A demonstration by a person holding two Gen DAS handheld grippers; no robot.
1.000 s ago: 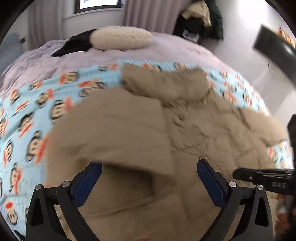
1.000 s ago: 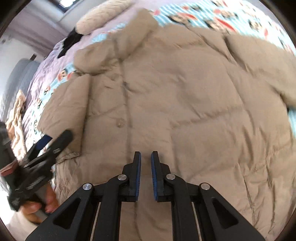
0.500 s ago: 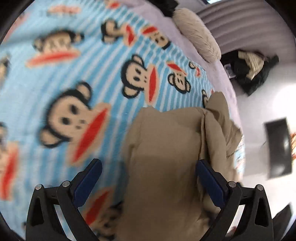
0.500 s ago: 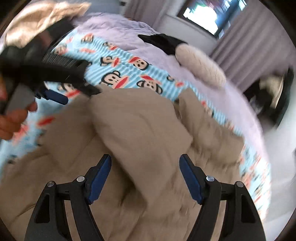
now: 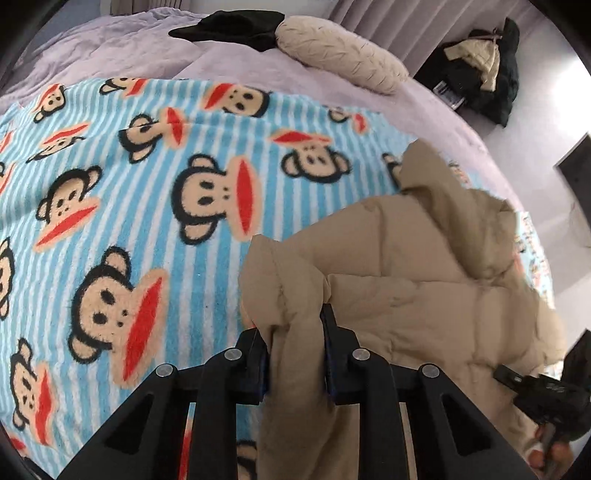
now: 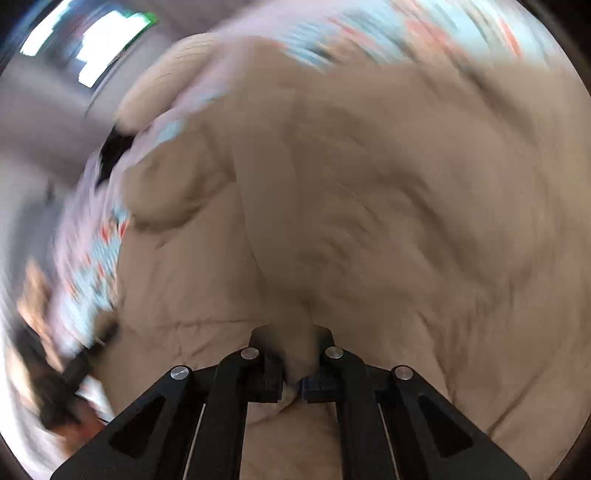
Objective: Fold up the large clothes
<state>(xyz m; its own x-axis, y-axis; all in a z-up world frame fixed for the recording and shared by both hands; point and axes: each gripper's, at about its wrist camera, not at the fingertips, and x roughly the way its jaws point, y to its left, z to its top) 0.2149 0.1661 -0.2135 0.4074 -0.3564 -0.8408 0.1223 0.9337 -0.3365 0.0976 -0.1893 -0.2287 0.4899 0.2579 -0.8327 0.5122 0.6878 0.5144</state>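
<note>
A tan puffer jacket lies on a blue striped monkey-print blanket on the bed. My left gripper is shut on a thick fold at the jacket's left edge. My right gripper is shut on another bunch of the same jacket; that view is blurred by motion. The right gripper also shows at the lower right of the left wrist view, beside the jacket.
A cream pillow and a black garment lie on the lilac bedsheet at the far side. A pile of dark clothes sits beyond the bed, by the curtain.
Both grippers were open half a second ago and have closed on folds of the jacket. The right view has swung and is now blurred.
</note>
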